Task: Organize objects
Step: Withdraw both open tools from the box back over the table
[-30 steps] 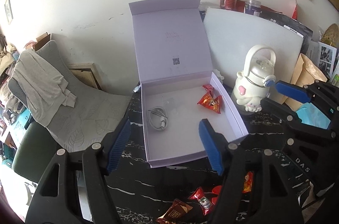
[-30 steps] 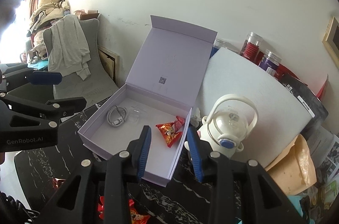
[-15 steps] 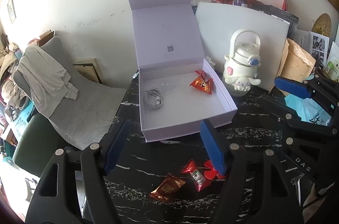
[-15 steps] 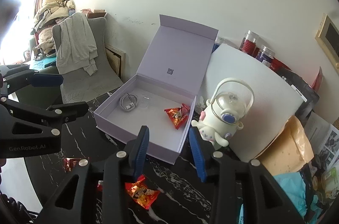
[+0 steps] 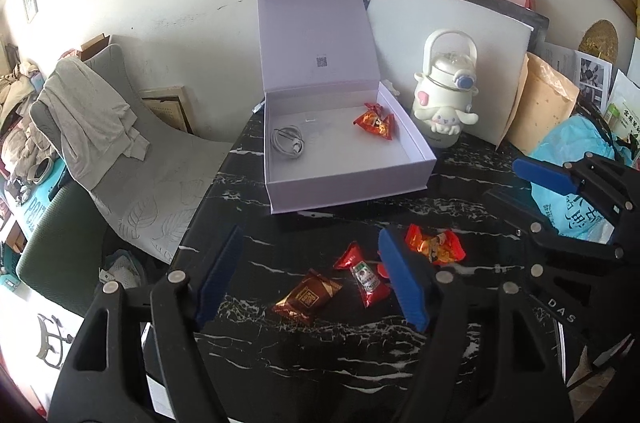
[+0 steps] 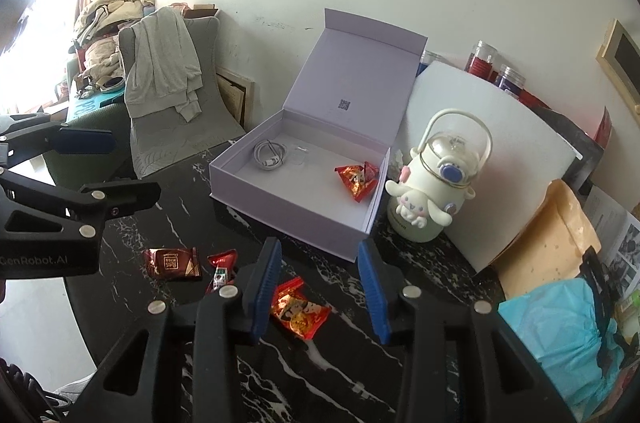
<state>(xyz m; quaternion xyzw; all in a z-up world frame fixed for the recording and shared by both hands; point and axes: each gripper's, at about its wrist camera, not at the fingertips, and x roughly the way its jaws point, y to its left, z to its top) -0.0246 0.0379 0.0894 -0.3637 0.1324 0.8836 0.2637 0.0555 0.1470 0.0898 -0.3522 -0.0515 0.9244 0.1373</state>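
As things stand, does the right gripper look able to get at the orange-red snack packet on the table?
Probably yes: the right gripper is open just above the orange-red snack packet, nothing between.

Left black two-finger gripper with blue pads (image 5: 310,277): jaws spread wide, empty. Right black blue-padded gripper (image 6: 320,287): jaws parted, empty.

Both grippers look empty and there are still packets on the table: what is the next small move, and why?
Probably lower the right gripper onto the orange-red snack packet just below its open jaws. Three packets remain on the black table, while the open box already holds one; the left gripper is empty too.
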